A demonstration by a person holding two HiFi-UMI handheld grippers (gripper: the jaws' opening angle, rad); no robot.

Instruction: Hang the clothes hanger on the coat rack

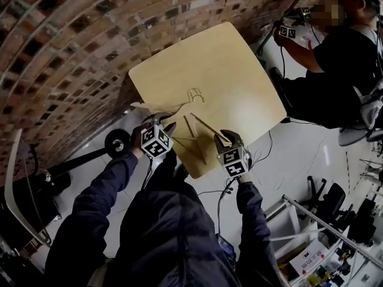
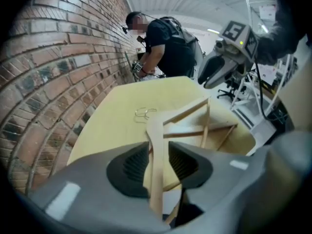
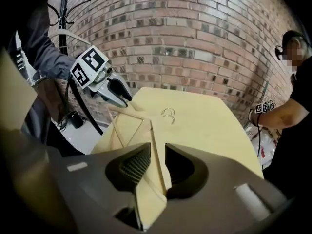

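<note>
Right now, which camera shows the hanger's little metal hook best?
The left gripper view: the hook lies in plain sight on the table, joined to the wooden hanger. The right gripper view shows it too, lying on the table. The head view shows it only as a faint outline.

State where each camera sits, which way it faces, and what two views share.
Head view: on the person's head, steeply down at the table; both sleeves show.
Left gripper view: on the left gripper, along its jaws over the hanger; right gripper shows.
Right gripper view: on the right gripper, toward the brick wall; left gripper shows.
Shared: the hanger.
</note>
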